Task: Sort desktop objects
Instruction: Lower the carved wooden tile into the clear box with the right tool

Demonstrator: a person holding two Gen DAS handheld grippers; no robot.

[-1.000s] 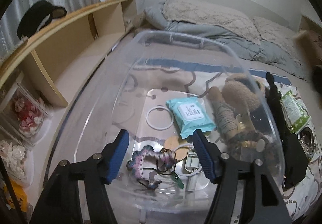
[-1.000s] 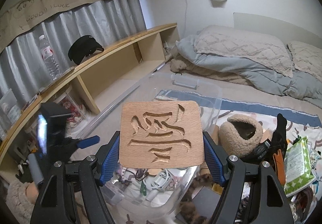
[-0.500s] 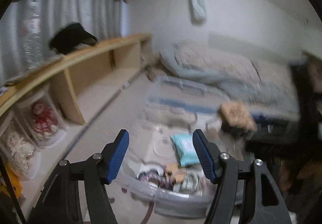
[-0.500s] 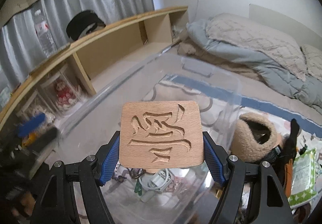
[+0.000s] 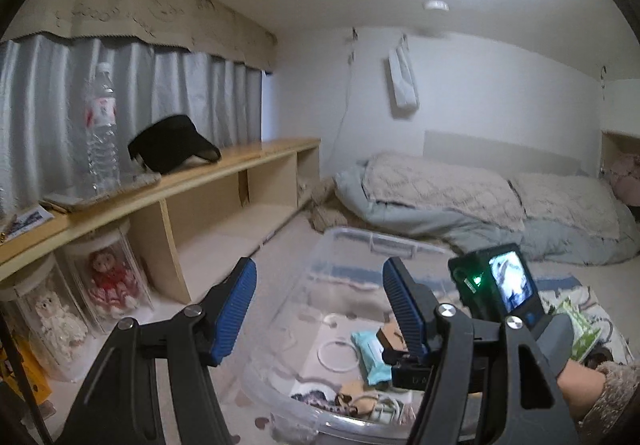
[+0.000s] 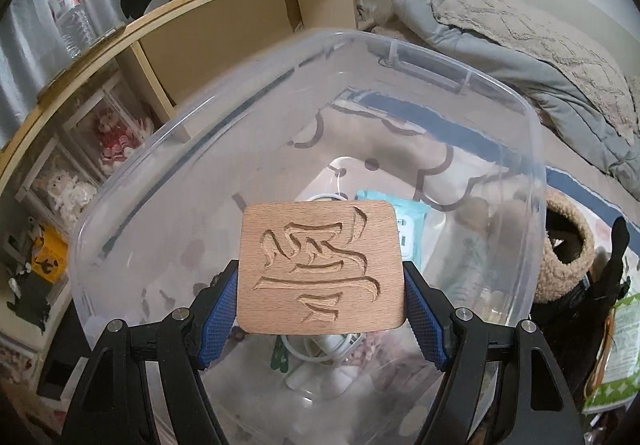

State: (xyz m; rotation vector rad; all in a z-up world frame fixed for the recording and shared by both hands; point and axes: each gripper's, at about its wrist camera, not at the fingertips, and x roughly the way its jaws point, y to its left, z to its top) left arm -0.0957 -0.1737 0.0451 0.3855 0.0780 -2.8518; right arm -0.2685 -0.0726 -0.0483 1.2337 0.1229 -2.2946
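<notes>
Directly below the right gripper point(image 6: 320, 309), which clamps the carved wooden plaque point(image 6: 320, 269) flat, lies the clear bin point(image 6: 532, 181); the left gripper point(image 5: 320, 305) hangs wide and empty beside it.

I see the bin point(image 6: 500, 93) ahead on the floor, wipes pack point(image 6: 408, 221) and ring point(image 5: 339, 355) inside it. Shelf point(image 5: 224, 165) runs left of it; bedding point(image 5: 480, 205) lies behind. Cap point(image 5: 172, 145) and bottle point(image 5: 102, 133) sit on the shelf.

Left black gripper with blue ribbed pads point(image 5: 318, 309): jaws wide apart, nothing between, raised, pointing level toward far side. Right black gripper with blue pads point(image 6: 320, 305): jaws pressed on both side edges of held piece, tilted downward. Right gripper body with small screen point(image 5: 496, 285) near left gripper's right finger.
</notes>
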